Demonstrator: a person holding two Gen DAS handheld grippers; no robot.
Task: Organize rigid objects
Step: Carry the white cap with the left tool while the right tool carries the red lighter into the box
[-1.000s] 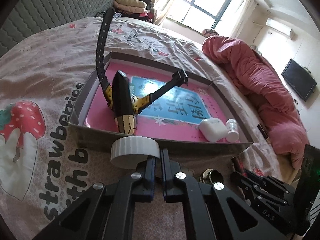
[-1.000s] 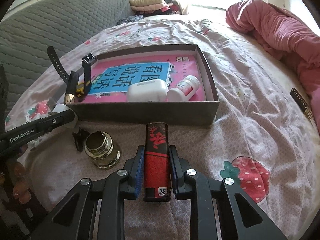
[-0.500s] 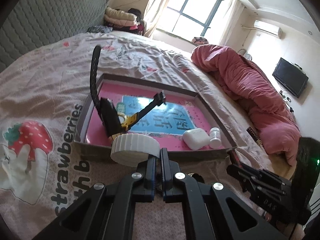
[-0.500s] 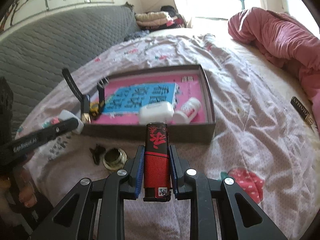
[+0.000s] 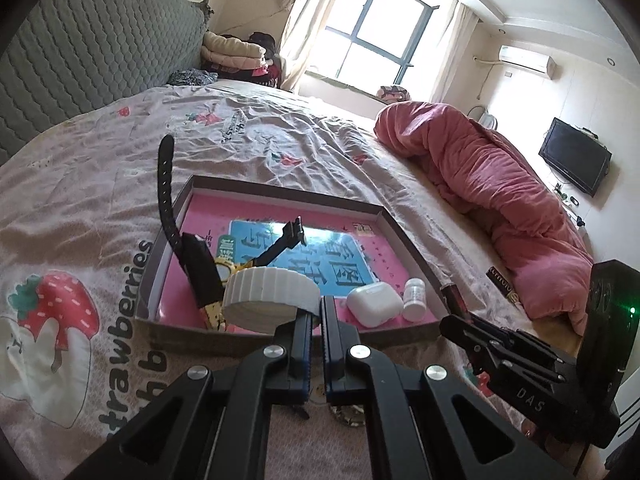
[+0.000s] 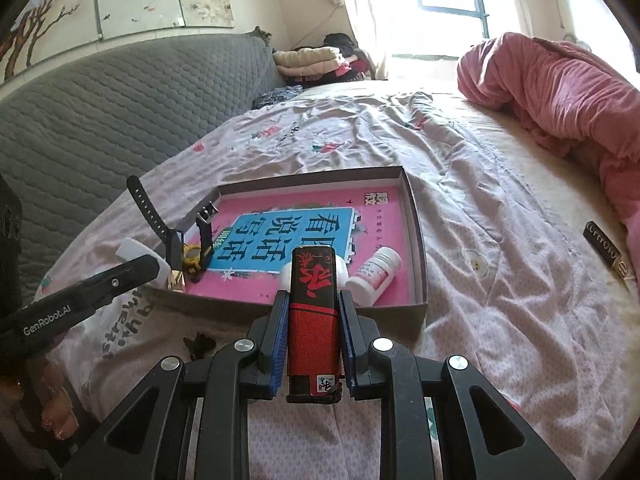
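My left gripper (image 5: 316, 314) is shut on the edge of a white round lid (image 5: 272, 294), held above the near wall of the brown box (image 5: 280, 191). My right gripper (image 6: 314, 300) is shut on a red-and-black lighter (image 6: 314, 320), raised over the bed in front of the box (image 6: 418, 240). On the box's pink floor lie a black-and-yellow watch (image 5: 200, 268), a white earbud case (image 5: 374, 304) and a small white bottle (image 6: 374, 276). The lighter hides most of the earbud case in the right wrist view.
A gold jar (image 5: 348, 416) and a small black clip (image 6: 200, 344) lie on the strawberry-print sheet below the grippers. A dark flat item (image 6: 604, 252) lies on the bed to the right. A pink duvet (image 6: 560, 88) is piled along the right side, and a grey headboard (image 6: 120, 100) is on the left.
Both grippers have risen off the bed with the lid and the lighter still held. The box and the jar now sit lower and farther off in both views.
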